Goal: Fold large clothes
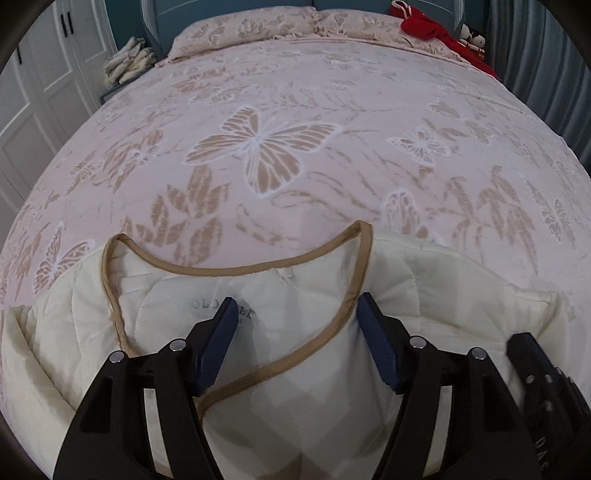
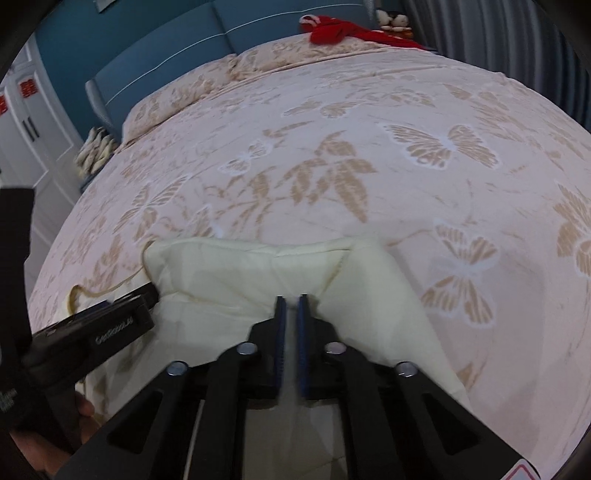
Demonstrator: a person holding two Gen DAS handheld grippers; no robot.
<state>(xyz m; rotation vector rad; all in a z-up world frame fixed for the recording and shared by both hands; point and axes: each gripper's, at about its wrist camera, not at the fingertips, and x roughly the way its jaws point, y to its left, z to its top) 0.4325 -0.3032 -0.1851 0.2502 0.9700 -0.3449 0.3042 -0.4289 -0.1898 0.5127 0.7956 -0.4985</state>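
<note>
A cream quilted garment (image 1: 295, 369) with tan trim (image 1: 229, 264) around its neckline lies on the near part of the bed, label side up. My left gripper (image 1: 297, 299) hovers over the neckline, open, with only flat cloth below its blue pads (image 1: 218, 343). In the right wrist view the same garment (image 2: 229, 277) shows a folded corner, and my right gripper (image 2: 291, 295) is shut above it. A thin pale slit shows between its pads; I cannot tell whether cloth is pinched there. The left gripper's body (image 2: 110, 325) is at the left, the right gripper's body (image 1: 535, 373) at the right.
The bed (image 1: 295, 110) has a pink blanket with tan butterflies, and pillows (image 1: 258, 26) at its head. A red garment (image 1: 428, 29) and soft toys (image 2: 393, 18) sit at the far right corner. White cupboard doors (image 1: 40, 92) stand on the left. A hand (image 2: 85, 410) holds the left gripper.
</note>
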